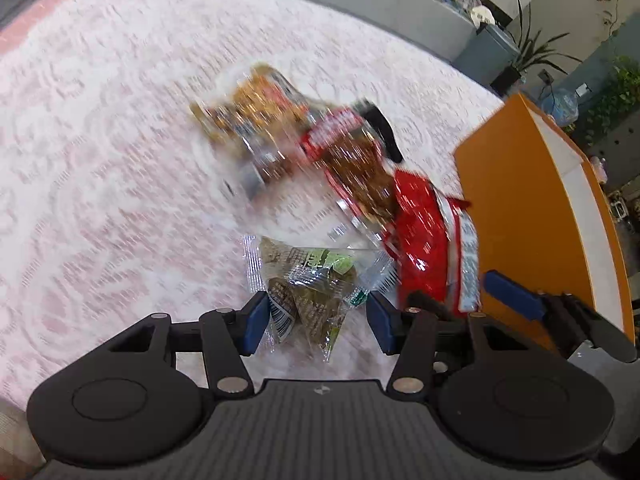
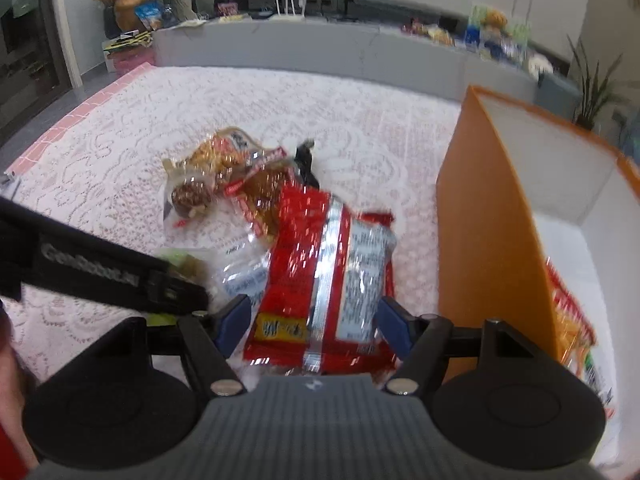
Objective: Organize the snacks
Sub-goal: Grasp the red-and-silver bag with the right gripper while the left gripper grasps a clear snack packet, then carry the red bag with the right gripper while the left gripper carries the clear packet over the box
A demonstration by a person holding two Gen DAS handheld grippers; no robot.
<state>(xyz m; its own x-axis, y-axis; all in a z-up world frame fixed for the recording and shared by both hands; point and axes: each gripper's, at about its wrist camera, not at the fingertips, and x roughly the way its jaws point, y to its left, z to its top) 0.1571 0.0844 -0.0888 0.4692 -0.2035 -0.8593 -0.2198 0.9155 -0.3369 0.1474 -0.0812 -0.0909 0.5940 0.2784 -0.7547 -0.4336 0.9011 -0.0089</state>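
- My left gripper [image 1: 316, 320] straddles the green packet [image 1: 308, 296] on the lace tablecloth [image 1: 120, 160]; one blue pad touches its clear wrapper, the other stands just clear, so the jaws are partly open and not clamped.
- My right gripper [image 2: 316, 328] has the red packet [image 2: 328, 272] between its pads; both sit right at its edges, but I can't tell whether they press.
- Beyond them, a loose pile of snack packets [image 1: 280, 136] lies further out on the cloth, blurred.
- The orange box [image 2: 492, 240] stands open just right of the red packet, with a packet [image 2: 576, 332] already inside.
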